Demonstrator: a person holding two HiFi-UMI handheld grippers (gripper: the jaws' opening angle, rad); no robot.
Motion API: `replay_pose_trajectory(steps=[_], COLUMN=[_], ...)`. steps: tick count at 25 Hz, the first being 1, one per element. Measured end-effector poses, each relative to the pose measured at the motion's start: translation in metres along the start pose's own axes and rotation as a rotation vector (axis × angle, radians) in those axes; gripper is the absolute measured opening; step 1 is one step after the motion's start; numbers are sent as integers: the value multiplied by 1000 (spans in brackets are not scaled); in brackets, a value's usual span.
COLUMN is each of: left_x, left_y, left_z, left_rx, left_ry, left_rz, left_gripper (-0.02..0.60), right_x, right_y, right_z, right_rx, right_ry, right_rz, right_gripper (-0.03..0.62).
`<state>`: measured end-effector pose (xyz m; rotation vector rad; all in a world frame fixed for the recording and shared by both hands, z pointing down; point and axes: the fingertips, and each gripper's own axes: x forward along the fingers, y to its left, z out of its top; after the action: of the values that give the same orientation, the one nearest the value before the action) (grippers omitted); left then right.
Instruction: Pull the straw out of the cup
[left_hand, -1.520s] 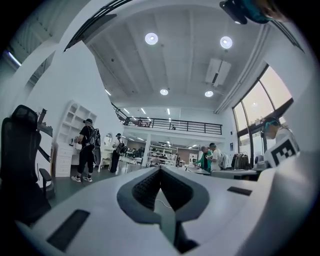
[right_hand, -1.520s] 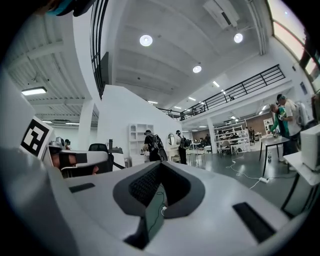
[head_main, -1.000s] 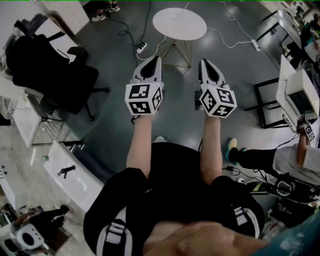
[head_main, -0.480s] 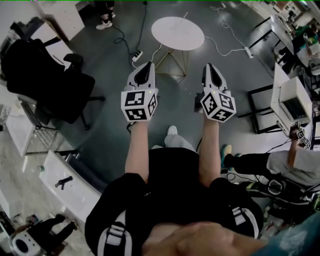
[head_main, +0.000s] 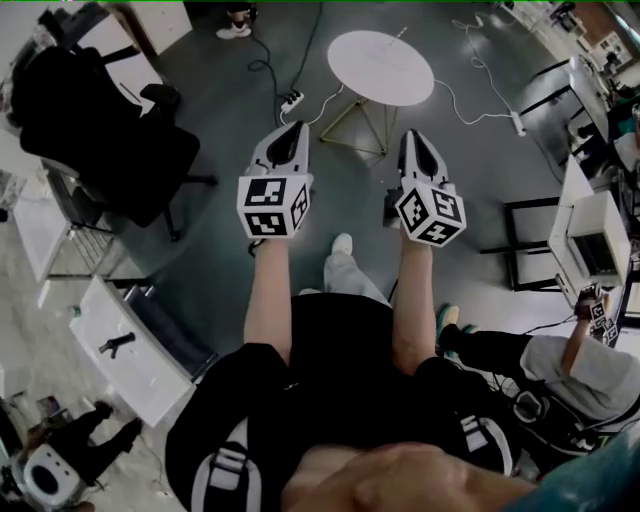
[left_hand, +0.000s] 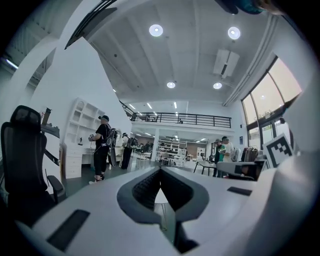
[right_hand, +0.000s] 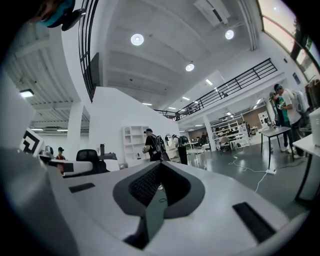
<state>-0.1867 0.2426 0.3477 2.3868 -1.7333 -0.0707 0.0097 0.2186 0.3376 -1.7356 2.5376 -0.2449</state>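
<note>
Black chair (head_main: 100, 130) at upper left and round white worktop (head_main: 381, 66) at top centre both sit further right than half second back; shoe (head_main: 342, 243) steps out below, so person likely walking toward worktop. Left of centre, left gripper (head_main: 292, 135) held level ahead, fingers pressed together, nothing between. Right of centre, right gripper (head_main: 411, 140) likewise: fingers closed, empty, carried ready. Cup and straw not made out in any view; speck on worktop too small to tell.

The table (head_main: 381, 66) is coloured white, the floor (head_main: 230, 215) dark grey; the left tool (head_main: 296, 128) and right tool (head_main: 408, 136) are patterned black-and-white.
</note>
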Motion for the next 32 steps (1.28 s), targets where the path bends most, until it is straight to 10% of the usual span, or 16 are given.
replay_pose_trajectory(steps=[32], left_x=[306], left_y=[-114], left_z=[21], left_rx=[74], left_ry=[36], left_rz=[-157], left_gripper=[9], right_x=[180], right_y=[-246], right_z=[65], right_rx=[153], right_ry=[-155], right_rz=[-23], right_gripper=[17])
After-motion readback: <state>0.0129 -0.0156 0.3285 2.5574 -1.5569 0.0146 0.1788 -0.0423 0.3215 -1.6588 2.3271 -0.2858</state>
